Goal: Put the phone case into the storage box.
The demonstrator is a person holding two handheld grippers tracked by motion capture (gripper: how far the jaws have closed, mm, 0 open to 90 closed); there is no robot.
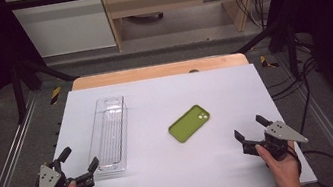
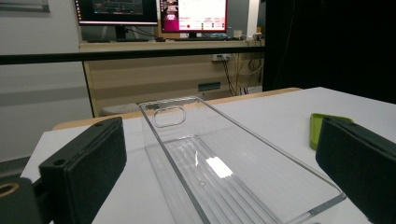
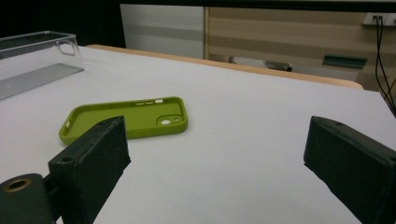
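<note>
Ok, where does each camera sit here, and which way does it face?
High view: above the near edge, looking forward and down on the table; both hands with left tongs and right tongs.
Left gripper view: on those tongs, facing the clear tray.
Right gripper view: facing the green phone case.
All share tray and case.

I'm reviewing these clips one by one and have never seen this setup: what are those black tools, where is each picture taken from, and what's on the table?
A person holds a hand-operated two-jaw tool in each hand: the left gripper and the right gripper. Both are open and hold nothing. The high view looks down on the white table from above the person. The other two views come from cameras riding on each gripper, looking out between its black jaws. On the table lie a clear plastic tray, just ahead of the left gripper, and a green phone case, lying hollow side up, nearer the right.
</note>
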